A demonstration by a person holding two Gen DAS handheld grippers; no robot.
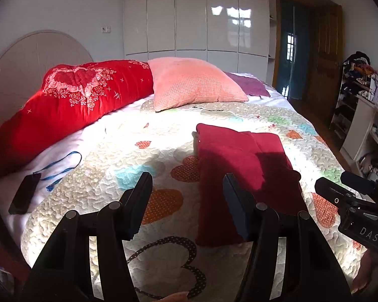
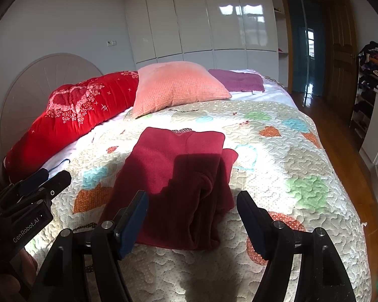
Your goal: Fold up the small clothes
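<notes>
Left wrist view, gripper: the left gripper [image 1: 187,180] hangs over the bed with its jaws spread wide and nothing between them.
Left wrist view, garment: the dark red garment [image 1: 239,171] lies on the quilt [image 1: 128,151], partly folded lengthwise, just ahead of the right-hand finger; the right gripper [image 1: 340,188] shows at the right edge, beside the cloth.
Left wrist view, step advice: the next fold probably wants the near hem pinched through all layers, low to the quilt, so the layers do not slide apart.
Left wrist view, surroundings: a red floral bolster [image 1: 70,105] and a pink pillow [image 1: 194,83] lie at the head of the bed; a black phone [image 1: 24,193] on a blue lanyard [image 1: 63,163] lies at the left.

Right wrist view, gripper: the right gripper [image 2: 192,201] is likewise spread wide and empty, with the garment's [image 2: 174,181] near edge between its fingers in the picture.
Right wrist view, garment: its right side bunches into a thick roll; smoothing that first would likely give a flatter fold.
Right wrist view, left gripper: the left gripper [image 2: 50,178] sits at the left edge, clear of the cloth.
Right wrist view, room: white glossy wardrobes [image 2: 204,17], a wooden door [image 2: 342,42], wooden floor [image 2: 327,115], a cluttered shelf [image 2: 370,80] and a purple mat [image 2: 239,80] behind the pillow [image 2: 176,85].
</notes>
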